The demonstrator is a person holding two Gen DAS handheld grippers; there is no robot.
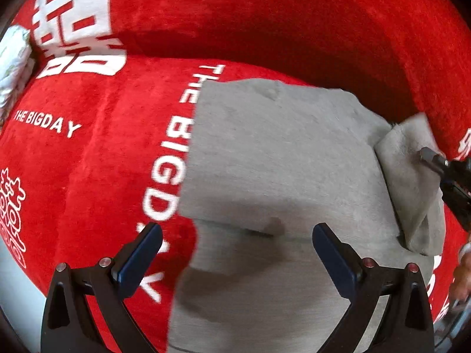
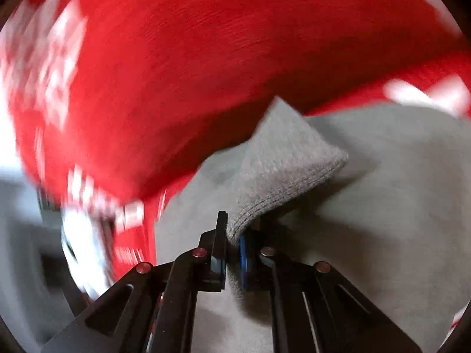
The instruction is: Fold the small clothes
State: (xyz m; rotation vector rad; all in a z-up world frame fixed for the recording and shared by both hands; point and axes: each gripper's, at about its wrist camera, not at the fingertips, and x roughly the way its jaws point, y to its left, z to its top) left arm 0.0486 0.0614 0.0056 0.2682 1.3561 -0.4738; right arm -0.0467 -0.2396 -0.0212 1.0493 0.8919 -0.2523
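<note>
A grey knit garment (image 1: 279, 158) lies flat on a red plush cover (image 1: 97, 153) with white lettering. My left gripper (image 1: 237, 235) is open and empty, hovering just above the garment's near left part. My right gripper (image 2: 232, 235) is shut on the garment's ribbed cuff (image 2: 282, 176) and holds that part lifted and folded over the body. In the left wrist view the right gripper (image 1: 432, 157) shows at the right edge with the raised grey flap (image 1: 412, 182). The right wrist view is motion-blurred.
The red cover rises into a padded back (image 1: 265, 20) behind the garment. A white patterned cloth (image 1: 13, 61) sits at the far left edge. A pale floor (image 2: 17, 235) shows at the left of the right wrist view.
</note>
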